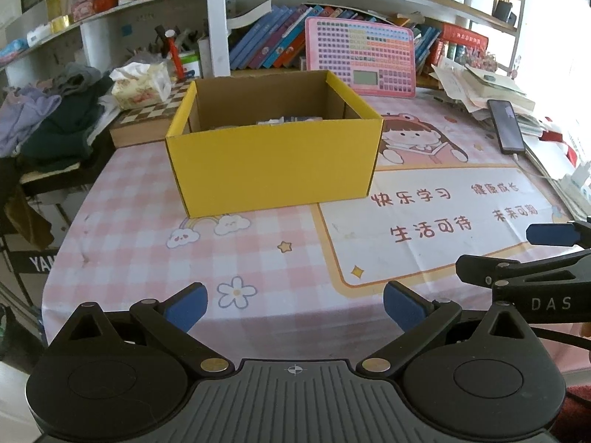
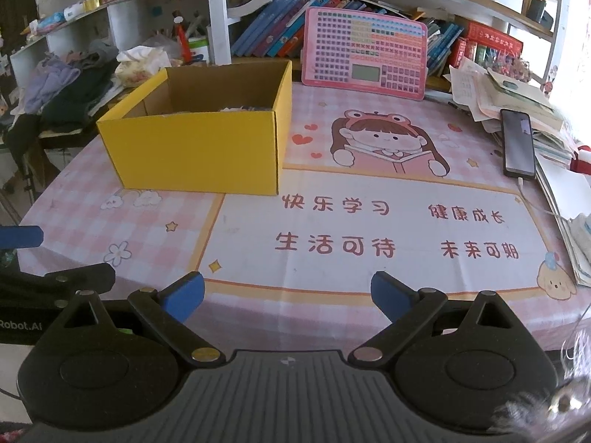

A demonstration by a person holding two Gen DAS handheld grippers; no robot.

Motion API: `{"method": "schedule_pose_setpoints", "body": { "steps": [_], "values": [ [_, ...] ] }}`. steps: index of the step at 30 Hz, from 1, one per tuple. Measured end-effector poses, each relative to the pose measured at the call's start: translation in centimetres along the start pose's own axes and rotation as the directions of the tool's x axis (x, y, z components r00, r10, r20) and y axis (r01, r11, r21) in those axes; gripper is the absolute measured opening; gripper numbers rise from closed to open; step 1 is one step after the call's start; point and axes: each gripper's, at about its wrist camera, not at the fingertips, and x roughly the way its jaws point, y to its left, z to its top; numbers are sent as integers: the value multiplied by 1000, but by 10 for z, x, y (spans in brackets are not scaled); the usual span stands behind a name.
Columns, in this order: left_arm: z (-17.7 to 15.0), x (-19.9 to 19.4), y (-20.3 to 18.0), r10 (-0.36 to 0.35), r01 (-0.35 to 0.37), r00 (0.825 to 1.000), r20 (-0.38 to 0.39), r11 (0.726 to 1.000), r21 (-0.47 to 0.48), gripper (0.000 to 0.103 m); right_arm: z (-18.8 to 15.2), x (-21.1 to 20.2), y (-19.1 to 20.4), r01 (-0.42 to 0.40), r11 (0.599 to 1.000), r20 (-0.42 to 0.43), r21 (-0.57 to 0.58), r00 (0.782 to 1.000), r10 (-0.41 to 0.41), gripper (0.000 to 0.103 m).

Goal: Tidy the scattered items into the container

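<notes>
A yellow cardboard box (image 1: 273, 166) (image 2: 199, 151) stands open-topped on the pink checked table mat (image 1: 147, 243) (image 2: 369, 229). Only the tops of a few items (image 1: 288, 120) (image 2: 243, 108) show inside it, over the front wall. My left gripper (image 1: 295, 304) hangs open above the mat's near edge, well in front of the box, with nothing between its blue pads. My right gripper (image 2: 287, 295) is open too, empty, over the mat's near edge to the right of the box. Each gripper shows at the side of the other's view.
A pink learning tablet (image 1: 360, 57) (image 2: 364, 51) leans against books behind the box. A black phone (image 1: 506, 125) (image 2: 519, 144) on a cable lies by stacked papers (image 2: 517, 99) at the right. A tissue pack (image 1: 142, 83), a chessboard (image 1: 155, 110) and piled clothes (image 1: 48, 118) crowd the left.
</notes>
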Motion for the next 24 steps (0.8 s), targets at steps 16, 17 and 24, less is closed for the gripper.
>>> {"method": "schedule_pose_setpoints", "body": {
  "steps": [16, 17, 24],
  "values": [
    [-1, 2, -1, 2, -2, 1000, -11, 1000, 8, 103, 1, 3, 1, 2, 1000, -9, -1, 1000, -2, 98],
    [-1, 2, 0, 1, -1, 1000, -11, 1000, 7, 103, 1, 3, 1, 2, 1000, -9, -2, 1000, -2, 98],
    [-2, 4, 4, 2, -2, 1000, -24, 1000, -6, 103, 3, 3, 3, -4, 1000, -11, -13, 1000, 3, 98]
  ]
}}
